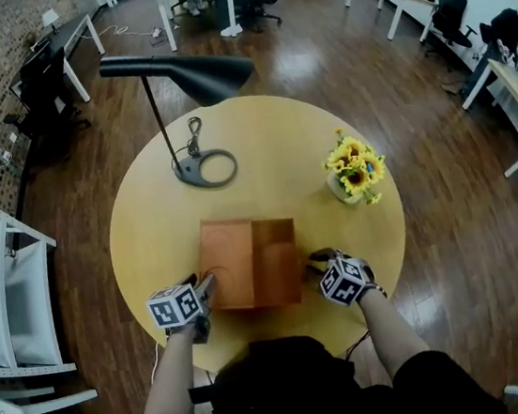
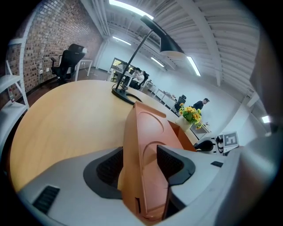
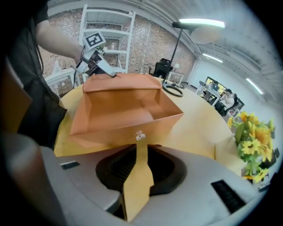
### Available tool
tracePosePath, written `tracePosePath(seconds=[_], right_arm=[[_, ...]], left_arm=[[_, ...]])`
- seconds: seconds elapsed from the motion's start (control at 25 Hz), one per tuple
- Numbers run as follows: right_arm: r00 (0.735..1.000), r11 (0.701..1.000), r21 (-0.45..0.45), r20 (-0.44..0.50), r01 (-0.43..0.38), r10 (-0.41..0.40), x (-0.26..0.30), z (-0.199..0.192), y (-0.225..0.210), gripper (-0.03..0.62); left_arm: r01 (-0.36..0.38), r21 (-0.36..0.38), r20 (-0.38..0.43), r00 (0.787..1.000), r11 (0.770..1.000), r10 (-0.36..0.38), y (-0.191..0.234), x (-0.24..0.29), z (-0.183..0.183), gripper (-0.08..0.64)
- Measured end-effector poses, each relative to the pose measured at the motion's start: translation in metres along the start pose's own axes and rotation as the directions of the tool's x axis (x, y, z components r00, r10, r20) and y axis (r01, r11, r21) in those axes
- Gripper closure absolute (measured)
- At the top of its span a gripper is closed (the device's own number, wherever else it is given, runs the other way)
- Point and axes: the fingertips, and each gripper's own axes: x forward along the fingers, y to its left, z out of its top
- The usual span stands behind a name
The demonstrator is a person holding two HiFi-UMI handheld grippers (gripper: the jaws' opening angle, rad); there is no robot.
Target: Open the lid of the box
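Note:
A brown box [image 1: 276, 263] stands open near the front of the round table [image 1: 148, 225], its lid [image 1: 228, 262] swung over to the left. My left gripper [image 1: 204, 289] is at the lid's outer edge. In the left gripper view the lid [image 2: 148, 132] runs edge-on between the wide jaws of the left gripper [image 2: 140, 165], whose pads sit beside it without a visible pinch. My right gripper [image 1: 315, 262] is at the box's right wall. In the right gripper view a tan closure strap [image 3: 138, 176] runs from a small stud [image 3: 139, 135] on the box [image 3: 124, 110] into the right gripper [image 3: 138, 170], which is shut on it.
A black desk lamp [image 1: 199, 167] stands at the table's back left, its shade [image 1: 194, 72] reaching over the table. A vase of sunflowers [image 1: 356, 174] stands at the right. White chairs [image 1: 10, 291] stand to the left. Desks and seated people are further back.

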Motion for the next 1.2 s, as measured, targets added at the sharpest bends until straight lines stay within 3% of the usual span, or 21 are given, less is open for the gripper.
tracePosePath(seconds=[0.16,0.28,0.48,0.64,0.72,0.76,0.84,0.92,1.08,1.2], right_arm=[[0.99,0.98,0.184,0.099,0.08,-0.099,-0.031,0.002,-0.013,0.508],[0.963,0.95,0.293,0.205,0.11,-0.175,-0.068,0.014,-0.016,0.508],[0.858,0.87,0.486,0.409,0.083,-0.311,-0.142,0.04,-0.025,0.508],[0.751,0.811,0.585,0.529,0.014,-0.395,-0.189,0.064,-0.024,0.508],[0.7,0.78,0.626,0.558,-0.005,-0.444,-0.206,0.07,-0.026,0.512],[0.674,0.766,0.643,0.569,-0.007,-0.471,-0.215,0.073,-0.027,0.561],[0.629,0.753,0.657,0.582,0.009,-0.515,-0.232,0.078,-0.029,0.586],[0.602,0.75,0.661,0.588,0.028,-0.541,-0.245,0.083,-0.03,0.588],[0.532,0.735,0.677,0.631,-0.023,-0.565,-0.27,0.094,-0.025,0.589],[0.508,0.746,0.665,0.656,-0.039,-0.558,-0.279,0.101,-0.016,0.591]], left_arm=[[0.003,0.042,0.045,0.999,0.999,-0.005,-0.002,-0.001,0.006,0.33],[0.021,0.029,0.092,0.996,0.999,-0.023,-0.004,-0.008,0.01,0.333],[0.076,-0.02,0.237,0.969,0.997,-0.069,-0.017,-0.037,0.036,0.353],[0.173,-0.05,0.376,0.916,0.984,-0.142,-0.04,-0.08,0.066,0.353],[0.221,-0.027,0.448,0.875,0.975,-0.186,-0.053,-0.104,0.082,0.353],[0.241,-0.012,0.484,0.851,0.97,-0.206,-0.058,-0.118,0.09,0.36],[0.267,0.024,0.541,0.807,0.963,-0.237,-0.068,-0.141,0.103,0.374],[0.277,0.069,0.574,0.775,0.958,-0.265,-0.078,-0.159,0.112,0.374],[0.257,0.186,0.594,0.739,0.948,-0.317,-0.1,-0.191,0.115,0.376],[0.243,0.239,0.589,0.733,0.94,-0.339,-0.107,-0.204,0.108,0.388]])
